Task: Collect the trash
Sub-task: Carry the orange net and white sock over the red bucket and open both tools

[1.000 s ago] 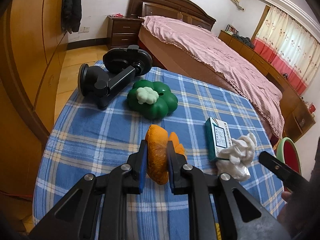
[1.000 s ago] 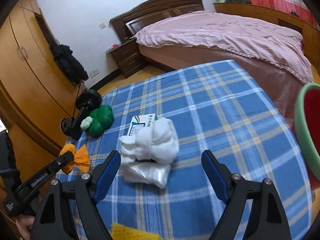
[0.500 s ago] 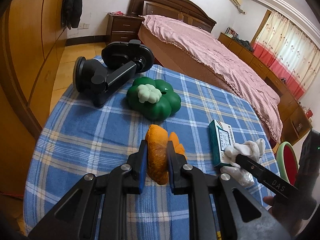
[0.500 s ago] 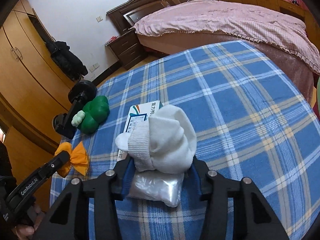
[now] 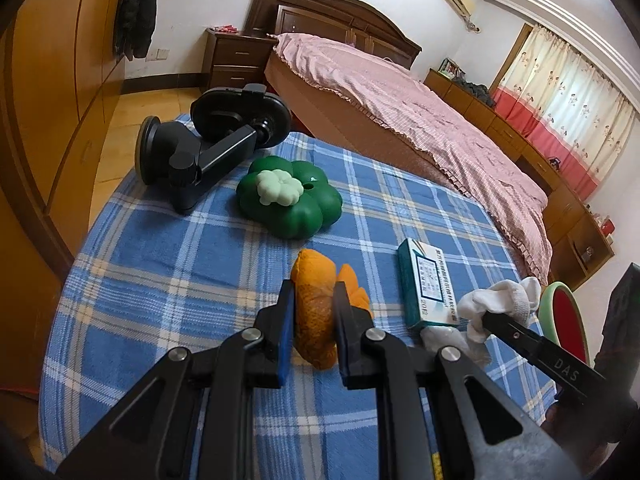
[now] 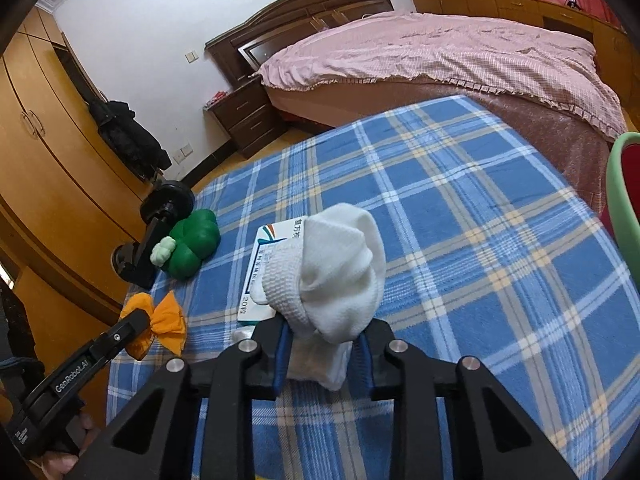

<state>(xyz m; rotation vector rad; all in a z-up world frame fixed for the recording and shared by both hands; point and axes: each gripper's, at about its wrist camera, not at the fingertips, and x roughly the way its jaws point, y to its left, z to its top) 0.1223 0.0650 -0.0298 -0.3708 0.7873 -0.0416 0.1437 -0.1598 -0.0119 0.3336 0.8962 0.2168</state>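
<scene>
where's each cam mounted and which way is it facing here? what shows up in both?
Left wrist: sits on the left gripper, looks forward and down along its fingers across the plaid tablecloth toward the bed; jaws clamp the orange bow.
Right wrist: sits on the right gripper, same downward tilt, faces the wardrobe and bed; jaws closing on the white sock; a hand shows bottom-left.
Shared: bow, sock, medicine box, green toy, each other's gripper.

Bedroom, white walls. Dark wood bed under pink ruffled cover; nightstand beside headboard. Orange wooden wardrobe at left, black coat hanging there. Daylit cream-and-red curtains. Blue plaid cloth covers table.
</scene>
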